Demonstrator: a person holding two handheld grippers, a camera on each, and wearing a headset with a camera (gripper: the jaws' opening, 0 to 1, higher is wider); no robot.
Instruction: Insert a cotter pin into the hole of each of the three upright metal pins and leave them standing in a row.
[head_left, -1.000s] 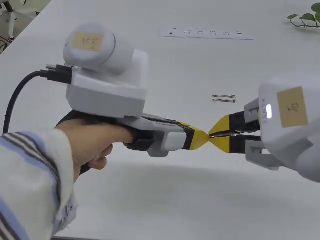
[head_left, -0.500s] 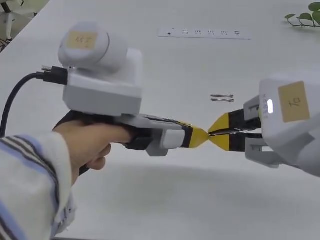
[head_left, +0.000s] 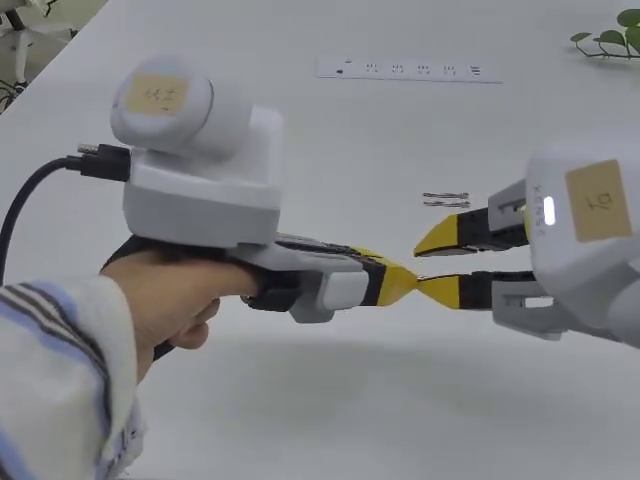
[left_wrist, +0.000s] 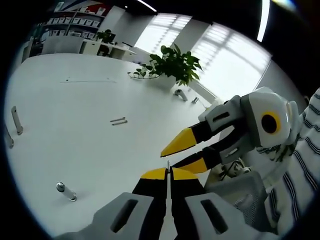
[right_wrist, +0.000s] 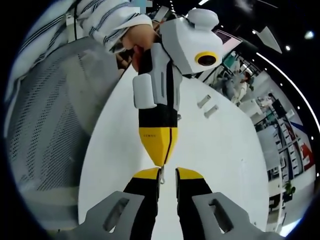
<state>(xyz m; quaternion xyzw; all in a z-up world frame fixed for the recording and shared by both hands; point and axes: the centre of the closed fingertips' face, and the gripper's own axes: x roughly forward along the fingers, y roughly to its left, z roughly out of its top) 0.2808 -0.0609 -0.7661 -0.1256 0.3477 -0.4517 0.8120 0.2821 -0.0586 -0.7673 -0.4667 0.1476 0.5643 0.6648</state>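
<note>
My left gripper is shut on a thin cotter pin, whose end pokes out past its yellow tips. Tip to tip with it, my right gripper stands open, its jaws spread above and below the pin's end. In the right gripper view the left gripper points down into the gap between the right gripper jaws. Two more cotter pins lie side by side on the white table. A metal pin lies on its side; two others lie farther off.
A white power strip lies at the far side of the table. A potted plant sits at the far right corner. A black cable trails from the left gripper. A striped sleeve is at the lower left.
The right gripper's jaws have opened and let go of the cotter pin's end; the left gripper stays shut on it. Both grippers hold about the same place.
</note>
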